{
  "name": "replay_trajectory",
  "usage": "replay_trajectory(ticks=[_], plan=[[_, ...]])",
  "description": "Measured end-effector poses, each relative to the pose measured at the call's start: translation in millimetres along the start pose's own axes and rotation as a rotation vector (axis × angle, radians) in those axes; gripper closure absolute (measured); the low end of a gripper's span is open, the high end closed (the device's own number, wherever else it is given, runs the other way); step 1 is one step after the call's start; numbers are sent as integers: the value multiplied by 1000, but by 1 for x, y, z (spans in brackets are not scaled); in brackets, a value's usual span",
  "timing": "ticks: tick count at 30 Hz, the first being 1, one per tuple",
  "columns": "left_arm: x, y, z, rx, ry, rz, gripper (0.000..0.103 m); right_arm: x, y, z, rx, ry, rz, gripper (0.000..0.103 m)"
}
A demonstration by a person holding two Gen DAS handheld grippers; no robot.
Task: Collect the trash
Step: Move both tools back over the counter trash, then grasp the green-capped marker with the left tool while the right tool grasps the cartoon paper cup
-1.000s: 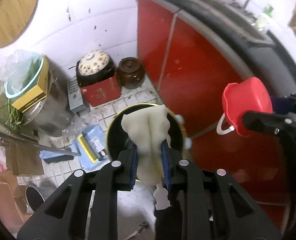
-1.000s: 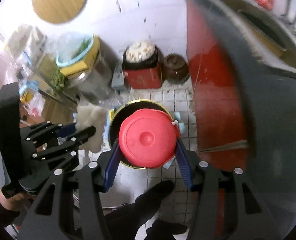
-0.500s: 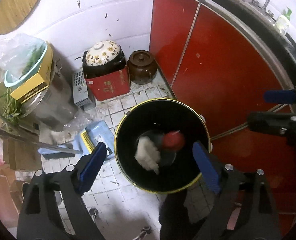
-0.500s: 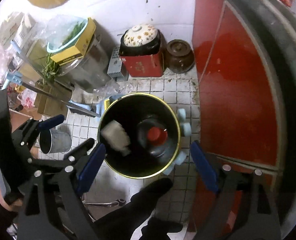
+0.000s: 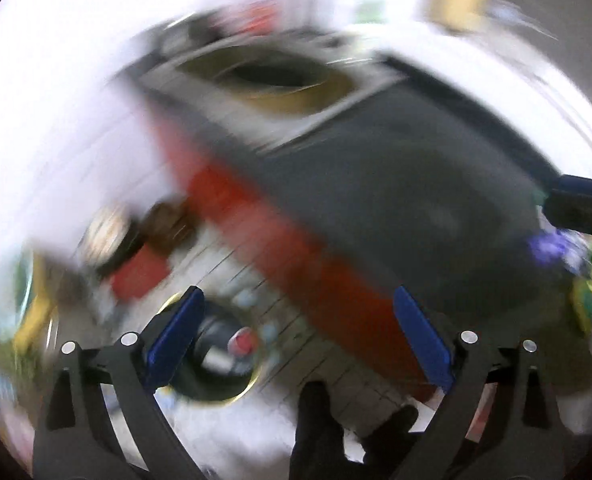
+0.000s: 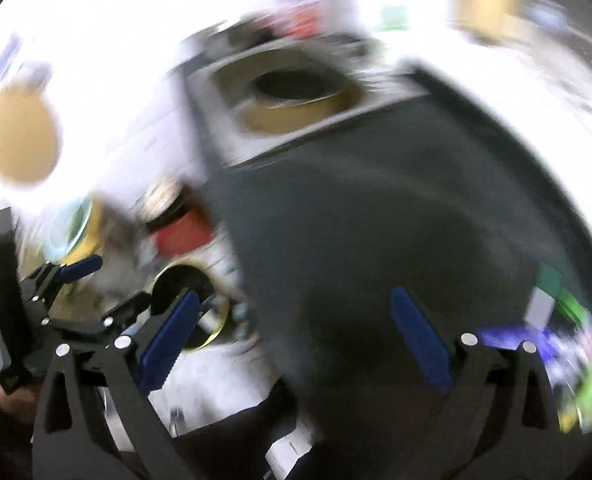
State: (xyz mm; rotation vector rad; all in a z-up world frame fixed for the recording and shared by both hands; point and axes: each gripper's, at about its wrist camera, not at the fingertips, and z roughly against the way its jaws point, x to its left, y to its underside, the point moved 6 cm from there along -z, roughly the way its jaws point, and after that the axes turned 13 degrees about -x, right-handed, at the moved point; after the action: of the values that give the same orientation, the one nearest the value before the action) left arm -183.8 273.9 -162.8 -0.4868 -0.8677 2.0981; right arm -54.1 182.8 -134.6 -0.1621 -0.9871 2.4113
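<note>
Both views are motion-blurred. My left gripper [image 5: 298, 320] is open and empty, above the floor beside the counter. The black trash bin with a yellow rim [image 5: 219, 396] stands on the tiled floor below its left finger, with the red lid [image 5: 243, 342] lying inside. My right gripper [image 6: 291, 320] is open and empty, over the dark countertop [image 6: 376, 220]. The bin [image 6: 215, 332] shows behind its left finger, and the left gripper [image 6: 75, 292] at the far left. Colourful wrappers [image 6: 556, 340] lie on the counter at the right, also in the left wrist view [image 5: 568, 252].
A red cabinet front [image 5: 296, 248] runs under the counter. A sink with a yellowish basin [image 6: 291, 100] sits at the counter's far end. A patterned pot on a red box [image 5: 135, 276] and a brown jar [image 5: 167, 220] stand on the floor by the wall.
Both grippers have swung up and away from the bin toward the countertop, staying open. The white wad and red lid, dropped earlier, lie in the bin.
</note>
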Motion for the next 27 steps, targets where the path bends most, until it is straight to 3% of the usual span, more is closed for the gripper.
replay_trajectory(ticks=[3, 7, 10, 13, 20, 27], plan=[[-88, -37, -1, -33, 164, -136, 11, -73, 8, 55, -57, 159, -130, 9], [-195, -58, 2, -50, 356, -335, 11, -167, 41, 135, -135, 364, -322, 9], [-257, -55, 8, -25, 464, -415, 11, -211, 75, 182, -155, 477, -430, 9], [-303, -50, 12, -5, 517, -484, 11, -245, 110, 229, -173, 572, -525, 9], [-351, -30, 25, 12, 568, -576, 11, -270, 171, 284, -180, 648, -646, 9], [-358, -21, 15, 29, 560, -603, 11, -275, 193, 287, -161, 651, -676, 9]])
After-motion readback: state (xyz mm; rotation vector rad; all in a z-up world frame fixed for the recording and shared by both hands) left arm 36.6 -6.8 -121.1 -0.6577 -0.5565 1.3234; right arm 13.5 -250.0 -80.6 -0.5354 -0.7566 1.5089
